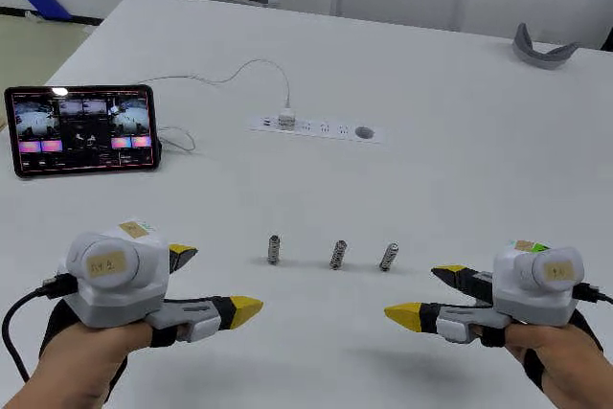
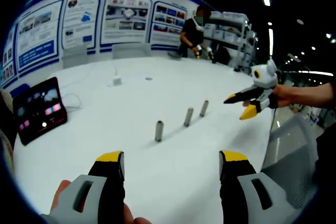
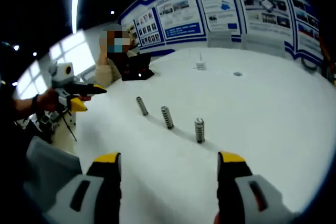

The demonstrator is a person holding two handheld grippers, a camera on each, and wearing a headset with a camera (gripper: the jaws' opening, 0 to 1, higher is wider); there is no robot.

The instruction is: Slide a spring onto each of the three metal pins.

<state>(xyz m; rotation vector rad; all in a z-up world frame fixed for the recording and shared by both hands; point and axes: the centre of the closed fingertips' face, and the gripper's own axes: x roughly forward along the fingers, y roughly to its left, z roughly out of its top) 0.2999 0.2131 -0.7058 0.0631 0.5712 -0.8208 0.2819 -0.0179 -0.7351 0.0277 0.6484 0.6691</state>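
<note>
Three spring-covered pins (image 1: 338, 254) stand between left claw (image 1: 215, 282) and right claw (image 1: 412, 292); both gape wide, gripping nothing.

White bench (image 1: 431, 93). Silver-grey, coil-ribbed springs (image 1: 338, 254). White housings, black jaws, yellow tips on left gripper (image 1: 222, 280) and right gripper (image 1: 412, 292). Black-framed tablet (image 1: 82, 128) at 10 o'clock.
</note>
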